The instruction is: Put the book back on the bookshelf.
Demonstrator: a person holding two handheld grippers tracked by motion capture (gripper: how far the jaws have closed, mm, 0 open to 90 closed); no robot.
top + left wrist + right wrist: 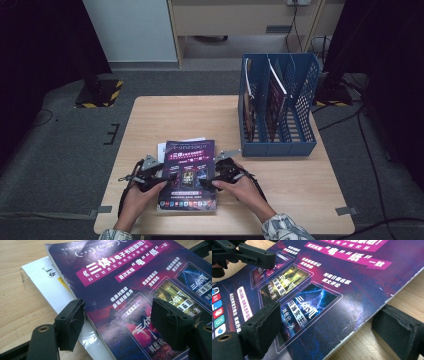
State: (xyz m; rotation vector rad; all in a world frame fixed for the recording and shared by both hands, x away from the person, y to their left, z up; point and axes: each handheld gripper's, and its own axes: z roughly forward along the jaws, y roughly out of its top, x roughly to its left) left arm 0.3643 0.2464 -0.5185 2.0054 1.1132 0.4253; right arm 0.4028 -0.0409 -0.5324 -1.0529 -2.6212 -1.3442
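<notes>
A purple paperback (189, 172) with pink title bands lies flat at the table's front middle, on top of a white book (161, 148) that sticks out at its left. My left gripper (169, 176) stands open at the paperback's left edge. In the left gripper view (117, 312) one pad hangs over the white book (47, 287) and the other over the purple cover (120, 277). My right gripper (208, 178) stands open at the right edge. In the right gripper view (329, 322) one pad is over the cover (342, 287) and the other over bare table wood.
A blue file rack (278, 107) with several slots stands at the table's back right and holds two upright books. The wooden table (170, 115) is bare behind the books. Grey floor, a cabinet and trailing cables lie beyond.
</notes>
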